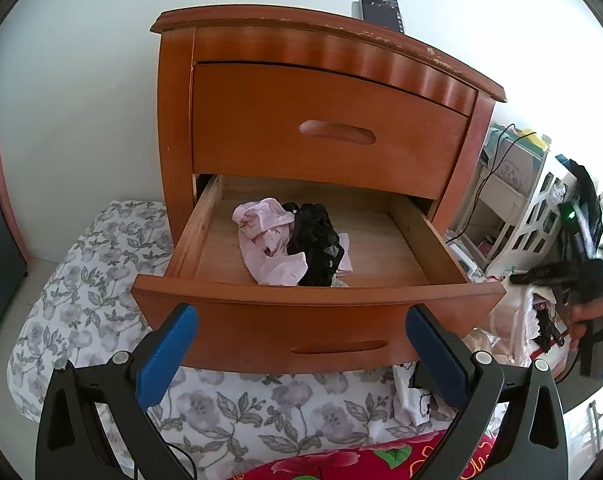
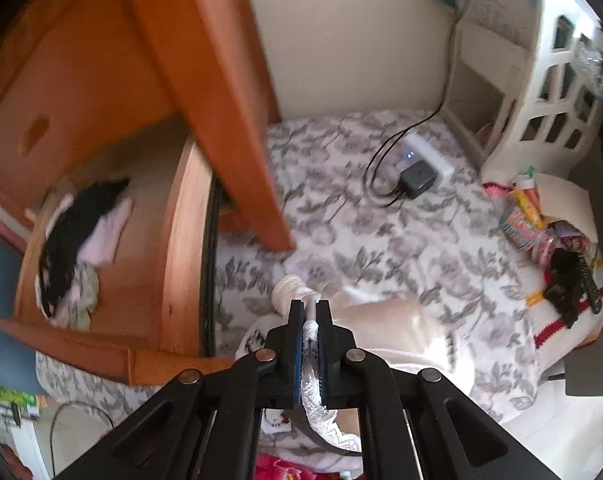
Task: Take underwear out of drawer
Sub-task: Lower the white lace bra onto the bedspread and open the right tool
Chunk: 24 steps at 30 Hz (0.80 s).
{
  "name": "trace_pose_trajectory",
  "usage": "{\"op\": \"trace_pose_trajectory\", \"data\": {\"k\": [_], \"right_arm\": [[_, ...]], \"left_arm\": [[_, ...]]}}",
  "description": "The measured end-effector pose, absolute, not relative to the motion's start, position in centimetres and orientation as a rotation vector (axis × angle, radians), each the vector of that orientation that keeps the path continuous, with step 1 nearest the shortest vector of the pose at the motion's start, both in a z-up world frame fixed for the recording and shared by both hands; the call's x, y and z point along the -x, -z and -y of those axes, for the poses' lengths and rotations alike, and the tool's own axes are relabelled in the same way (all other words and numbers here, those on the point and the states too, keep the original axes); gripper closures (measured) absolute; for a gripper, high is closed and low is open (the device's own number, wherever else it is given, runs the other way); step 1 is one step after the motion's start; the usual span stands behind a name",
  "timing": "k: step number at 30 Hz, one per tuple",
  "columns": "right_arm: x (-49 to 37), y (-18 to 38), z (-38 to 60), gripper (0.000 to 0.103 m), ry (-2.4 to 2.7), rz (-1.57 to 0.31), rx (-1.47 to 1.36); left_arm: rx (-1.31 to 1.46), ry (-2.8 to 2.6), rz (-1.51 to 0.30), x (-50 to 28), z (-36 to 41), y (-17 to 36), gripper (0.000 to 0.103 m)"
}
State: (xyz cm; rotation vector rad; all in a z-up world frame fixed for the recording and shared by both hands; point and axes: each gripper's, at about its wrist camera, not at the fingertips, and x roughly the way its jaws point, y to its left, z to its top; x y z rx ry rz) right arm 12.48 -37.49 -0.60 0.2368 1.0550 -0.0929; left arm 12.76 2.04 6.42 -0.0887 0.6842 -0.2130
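Over bedspread (image 2: 381,240): R tongs (image 2: 310,312) nose-down, pinching lace garment (image 2: 317,408).

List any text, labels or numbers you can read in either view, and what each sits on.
Nothing reads clearly.
White charger block: small lit blue mark, too small to read.
Dark screen atop the nightstand: pale marks, blurred.
Colourful packets: print blurred.
Box on the shelf: faint print, unreadable.

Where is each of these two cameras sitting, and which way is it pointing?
Left wrist: rides the left tool, open, facing the nightstand's open drawer; a hand holds the other tool at right.
Right wrist: rides the right tool, tilted down over the floral bedding, shut on a white lace garment.
Shared: the drawer and its pink and black underwear.
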Motion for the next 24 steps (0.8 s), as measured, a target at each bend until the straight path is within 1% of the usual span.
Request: {"op": "trace_pose_trajectory", "data": {"k": [4, 9, 11, 13, 19, 21, 24], "right_arm": [[-12.3, -1.7, 39.8, 0.097, 0.178, -0.995, -0.217], [-12.5, -5.1, 42.1, 0.097, 0.317, -0.874, -0.174], [-12.8, -5.4, 42.0, 0.097, 0.326, -0.849, -0.175], [-13.2, -3.6, 40.7, 0.097, 0.272, -0.89, -0.204], [-11.6, 7.5, 34.6, 0.097, 0.066, -1.142, -0.268], [-11.2, 9.4, 34.1, 0.097, 0.058, -1.175, -0.292], [-11.0, 10.8, 33.2, 0.097, 0.039, -1.197, -0.299]], "left_arm": [[0.083, 0.216, -0.687, -12.8, -1.9, -6.3, 0.0], [0.077, 0.209, -0.694, -13.0, -1.7, -6.1, 0.0], [0.074, 0.21, -0.699, -13.1, -1.5, -6.0, 0.0], [0.067, 0.219, -0.698, -13.1, -1.2, -6.0, 0.0], [0.075, 0.209, -0.691, -12.9, -1.9, -6.2, 0.0], [0.079, 0.204, -0.696, -13.0, -2.0, -6.0, 0.0], [0.073, 0.206, -0.701, -13.0, -1.7, -5.9, 0.0]]}}
